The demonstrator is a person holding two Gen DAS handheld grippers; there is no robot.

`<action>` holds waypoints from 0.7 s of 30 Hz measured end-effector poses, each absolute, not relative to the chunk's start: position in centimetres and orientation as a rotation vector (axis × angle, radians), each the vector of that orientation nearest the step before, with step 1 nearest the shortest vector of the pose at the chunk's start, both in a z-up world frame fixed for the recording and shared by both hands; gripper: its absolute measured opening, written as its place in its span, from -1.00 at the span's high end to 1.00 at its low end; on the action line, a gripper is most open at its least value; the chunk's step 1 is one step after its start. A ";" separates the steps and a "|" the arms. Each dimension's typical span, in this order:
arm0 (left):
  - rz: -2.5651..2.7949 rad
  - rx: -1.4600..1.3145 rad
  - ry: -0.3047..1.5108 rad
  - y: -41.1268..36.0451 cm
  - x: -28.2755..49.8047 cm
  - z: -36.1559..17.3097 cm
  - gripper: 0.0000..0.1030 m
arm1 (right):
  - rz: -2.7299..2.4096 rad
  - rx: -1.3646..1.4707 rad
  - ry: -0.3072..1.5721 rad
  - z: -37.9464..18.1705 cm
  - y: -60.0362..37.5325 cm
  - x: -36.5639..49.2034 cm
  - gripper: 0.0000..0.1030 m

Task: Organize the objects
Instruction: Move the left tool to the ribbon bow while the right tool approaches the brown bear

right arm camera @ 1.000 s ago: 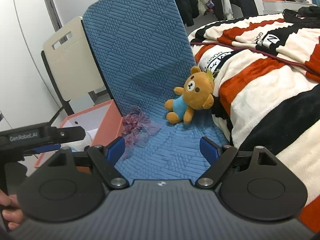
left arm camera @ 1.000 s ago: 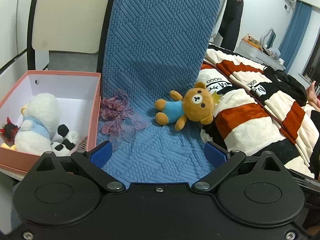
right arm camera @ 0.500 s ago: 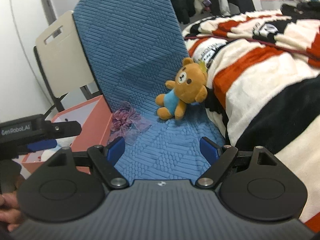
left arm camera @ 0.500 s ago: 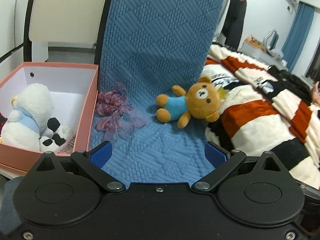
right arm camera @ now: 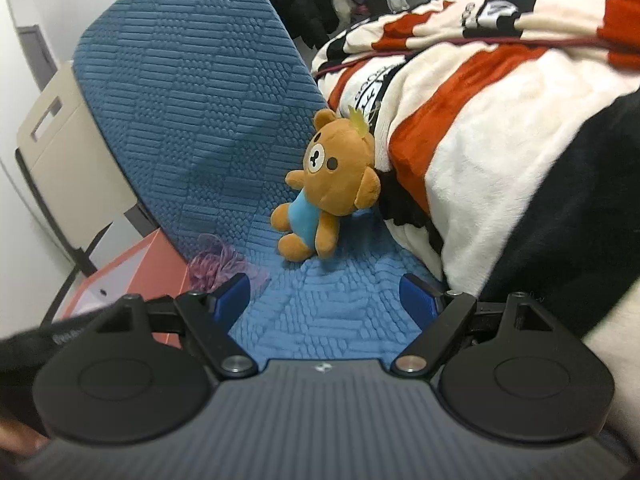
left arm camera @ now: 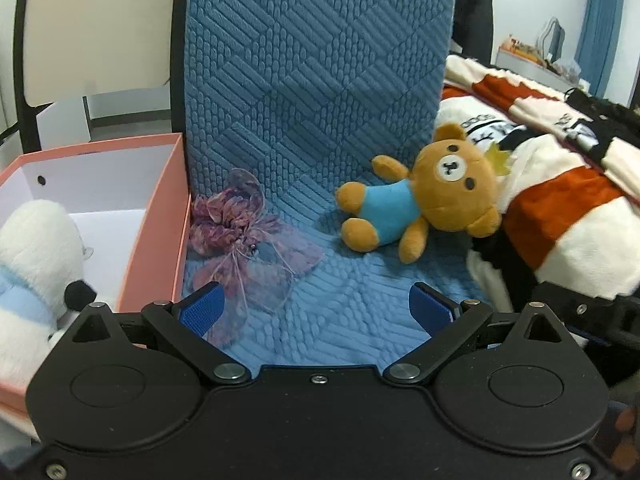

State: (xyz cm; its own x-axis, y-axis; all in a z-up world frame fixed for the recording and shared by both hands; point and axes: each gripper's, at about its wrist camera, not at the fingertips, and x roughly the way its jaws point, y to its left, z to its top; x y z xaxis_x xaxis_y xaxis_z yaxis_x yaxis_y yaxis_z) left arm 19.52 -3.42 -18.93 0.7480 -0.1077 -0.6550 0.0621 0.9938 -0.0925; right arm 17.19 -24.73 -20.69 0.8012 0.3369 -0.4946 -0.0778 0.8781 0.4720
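Both-handed, left claw [left arm camera: 316, 308] wide open, empty, right claw [right arm camera: 326, 300] likewise, bear [left arm camera: 424, 196] beyond on blue mat [left arm camera: 312, 80]

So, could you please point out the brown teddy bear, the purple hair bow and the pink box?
brown teddy bear [left arm camera: 452, 184], left wrist view, on its face.
purple hair bow [left arm camera: 230, 216], left wrist view, on its gathered middle.
pink box [left arm camera: 160, 216], left wrist view, on its right wall.

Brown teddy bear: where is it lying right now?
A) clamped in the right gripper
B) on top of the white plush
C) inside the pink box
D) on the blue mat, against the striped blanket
D: the brown teddy bear lies on the blue mat, its head against the striped blanket, outside the pink box.
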 end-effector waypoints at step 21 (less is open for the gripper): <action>0.009 0.055 0.818 -3.6 32.2 -25.7 -0.92 | 0.228 0.412 0.675 -24.9 -19.6 29.9 -0.61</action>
